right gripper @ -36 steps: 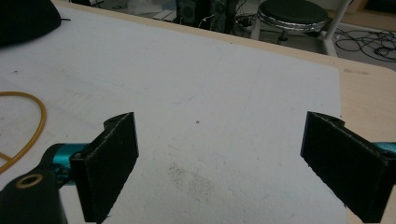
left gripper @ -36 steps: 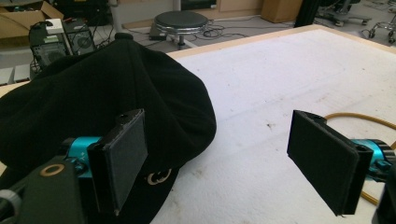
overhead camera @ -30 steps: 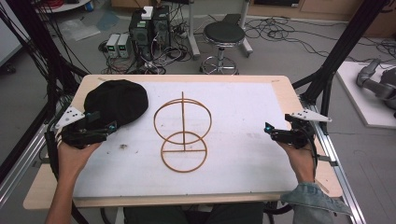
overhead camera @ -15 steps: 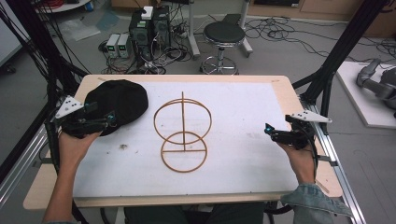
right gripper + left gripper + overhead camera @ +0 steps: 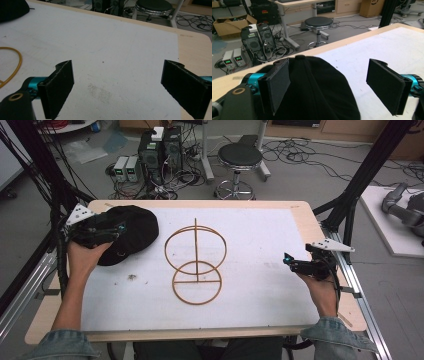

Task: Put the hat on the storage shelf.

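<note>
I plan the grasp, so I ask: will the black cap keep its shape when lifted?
Probably not: the black cap looks like soft cloth, slumped on the table, so it may sag. It seems light. The open left gripper straddles its crown.

No legible text — none anywhere

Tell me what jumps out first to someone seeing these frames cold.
The wire stand, two golden hoops on an upright rod, sits mid-table on the white mat and draws the eye first. Next is the black cap at the far left corner, with the left gripper open right over it, jaws either side of its crown. The right gripper hovers open near the right edge, holding nothing.
</note>
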Available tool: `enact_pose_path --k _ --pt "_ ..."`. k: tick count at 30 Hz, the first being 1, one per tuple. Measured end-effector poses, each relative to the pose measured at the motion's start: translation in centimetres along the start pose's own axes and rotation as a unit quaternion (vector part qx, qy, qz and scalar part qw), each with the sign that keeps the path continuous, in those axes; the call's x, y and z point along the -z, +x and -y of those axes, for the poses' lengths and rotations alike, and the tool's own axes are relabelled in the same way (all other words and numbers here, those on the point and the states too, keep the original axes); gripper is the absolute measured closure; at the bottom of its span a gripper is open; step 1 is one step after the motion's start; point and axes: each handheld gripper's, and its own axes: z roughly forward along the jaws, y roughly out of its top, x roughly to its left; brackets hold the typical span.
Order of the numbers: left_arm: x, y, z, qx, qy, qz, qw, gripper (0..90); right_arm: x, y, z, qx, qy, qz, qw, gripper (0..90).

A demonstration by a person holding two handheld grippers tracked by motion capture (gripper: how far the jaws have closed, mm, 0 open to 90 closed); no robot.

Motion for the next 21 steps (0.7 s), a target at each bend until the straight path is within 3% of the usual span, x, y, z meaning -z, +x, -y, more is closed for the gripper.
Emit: enact_pose_path --k 6,12,14,21 --pt "-2.3 0.7 -1.0 -0.011 0.005 -0.002 0.9999 19.6 0.0 -0.1 0.1 0.001 0.000 0.000 1.0000 11.0" --pt "-4.6 1.2 -1.2 -0.027 0.034 -0.015 0.9990 19.4 0.1 -0.2 0.2 -0.001 0.002 0.001 1.0000 11.0" --pt "-5.0 1.5 -1.0 -0.024 0.025 -0.017 0.9993 19.8 0.1 -0.2 0.3 -0.001 0.002 0.002 1.0000 11.0" --pt "-6.1 2.5 -0.1 -0.017 0.050 -0.041 0.9978 20.1 -0.1 -0.3 0.4 -0.003 0.005 0.000 1.0000 11.0"
